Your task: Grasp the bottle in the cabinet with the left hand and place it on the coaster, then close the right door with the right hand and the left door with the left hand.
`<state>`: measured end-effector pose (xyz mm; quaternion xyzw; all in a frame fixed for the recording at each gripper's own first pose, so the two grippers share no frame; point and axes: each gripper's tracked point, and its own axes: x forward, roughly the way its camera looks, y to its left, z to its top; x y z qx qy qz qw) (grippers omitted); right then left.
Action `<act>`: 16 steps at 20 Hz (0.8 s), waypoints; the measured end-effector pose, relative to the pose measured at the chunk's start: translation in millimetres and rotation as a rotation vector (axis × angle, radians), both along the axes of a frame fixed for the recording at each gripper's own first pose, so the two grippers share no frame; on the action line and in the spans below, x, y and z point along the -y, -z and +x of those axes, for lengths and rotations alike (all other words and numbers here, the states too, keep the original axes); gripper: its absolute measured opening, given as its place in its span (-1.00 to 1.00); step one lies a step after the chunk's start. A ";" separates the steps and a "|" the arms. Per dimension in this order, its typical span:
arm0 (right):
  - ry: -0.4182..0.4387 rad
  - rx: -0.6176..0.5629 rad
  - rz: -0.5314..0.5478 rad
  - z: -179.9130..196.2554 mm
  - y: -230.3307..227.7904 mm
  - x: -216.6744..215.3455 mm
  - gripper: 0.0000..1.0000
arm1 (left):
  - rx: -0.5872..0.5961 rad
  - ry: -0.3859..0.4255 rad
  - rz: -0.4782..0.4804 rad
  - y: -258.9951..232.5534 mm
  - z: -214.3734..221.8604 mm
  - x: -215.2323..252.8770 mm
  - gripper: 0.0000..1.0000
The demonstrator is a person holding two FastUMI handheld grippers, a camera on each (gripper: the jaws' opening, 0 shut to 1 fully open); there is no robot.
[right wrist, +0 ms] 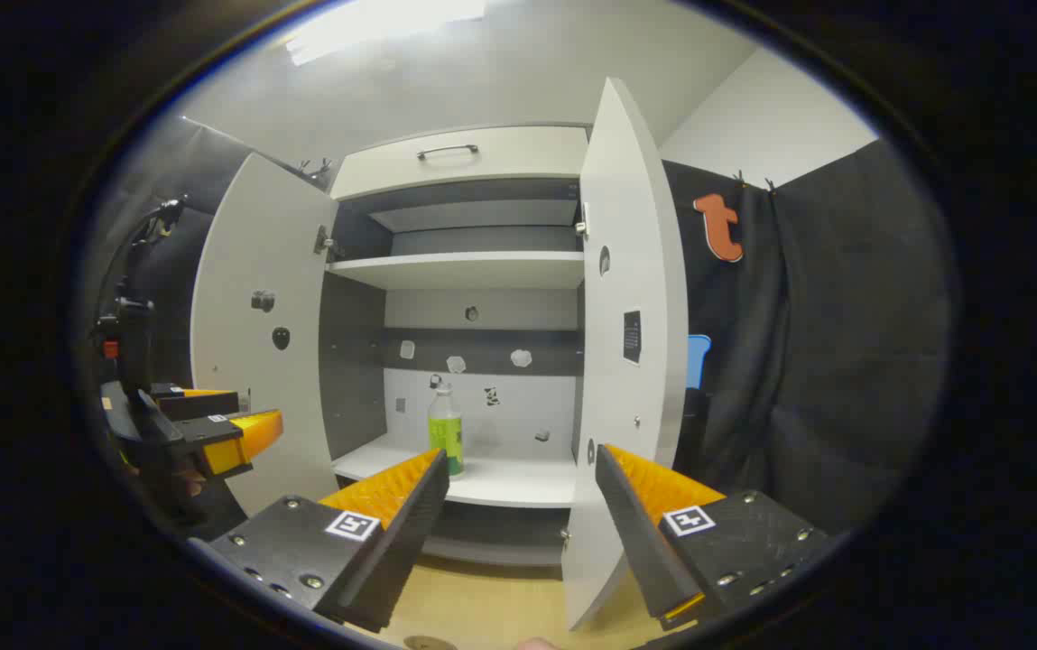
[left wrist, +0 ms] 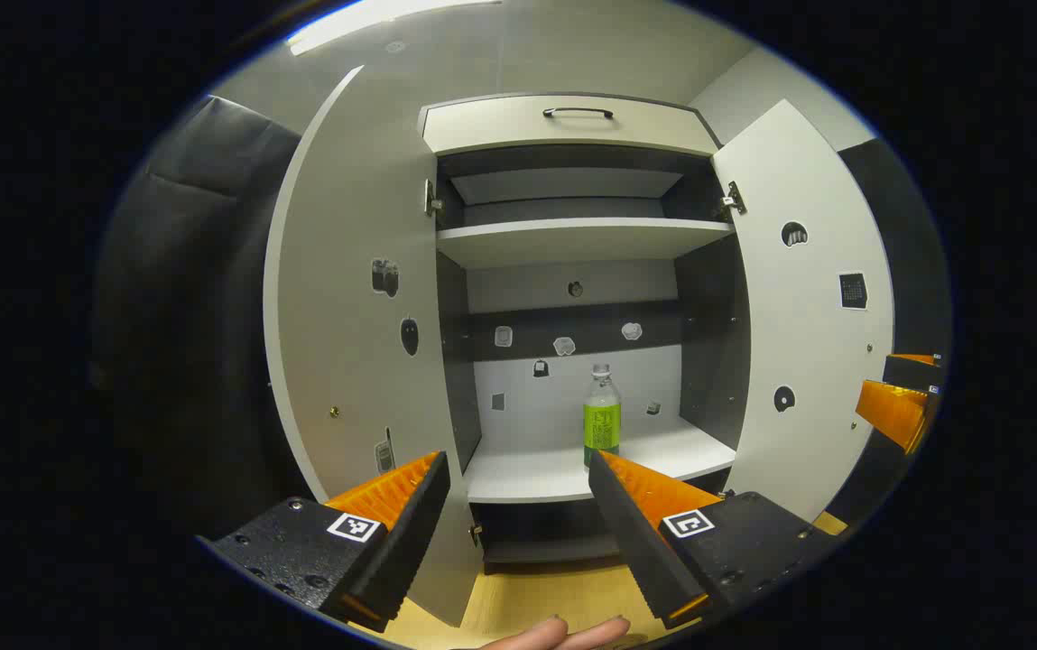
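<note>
A clear bottle with a green label (left wrist: pixel 602 415) (right wrist: pixel 446 429) stands upright on the lower shelf (left wrist: pixel 554 469) of a white cabinet, and both cabinet doors are swung open. My left gripper (left wrist: pixel 516 460) is open in front of the cabinet, well short of the bottle, with nothing between its fingers. My right gripper (right wrist: pixel 523 456) is also open and empty, near the edge of the right door (right wrist: pixel 631 361) (left wrist: pixel 798 316). The left door (left wrist: pixel 351 316) (right wrist: pixel 256 334) stands wide open. The left gripper (right wrist: pixel 211 429) shows at the left of the right gripper view, and the right gripper (left wrist: pixel 902 397) at the right of the left gripper view.
A light wooden tabletop (left wrist: pixel 527 596) lies below the cabinet. A small round disc (right wrist: pixel 428 643), perhaps the coaster, peeks in at the bottom edge. A person's fingers (left wrist: pixel 563 635) rest on the table. An upper shelf (left wrist: pixel 572 239) and a drawer with a handle (left wrist: pixel 577 113) sit above.
</note>
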<state>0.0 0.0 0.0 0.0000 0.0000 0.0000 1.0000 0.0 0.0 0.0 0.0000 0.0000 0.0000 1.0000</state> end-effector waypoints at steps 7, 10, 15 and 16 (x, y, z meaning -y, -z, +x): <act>0.003 -0.013 -0.001 9.0 7.8 -7.7 0.93 | -0.010 0.014 0.008 13.9 18.6 -2.8 0.96; 0.002 -0.006 0.000 15.8 7.2 -12.0 0.93 | -0.033 0.019 -0.007 20.2 23.4 -4.0 0.96; 0.004 -0.006 0.011 31.6 11.5 -17.2 0.97 | -0.029 0.022 -0.005 24.6 34.0 -4.4 0.96; 0.003 -0.008 0.014 33.7 11.9 -18.7 0.97 | -0.031 0.024 -0.002 27.5 36.9 -4.2 0.96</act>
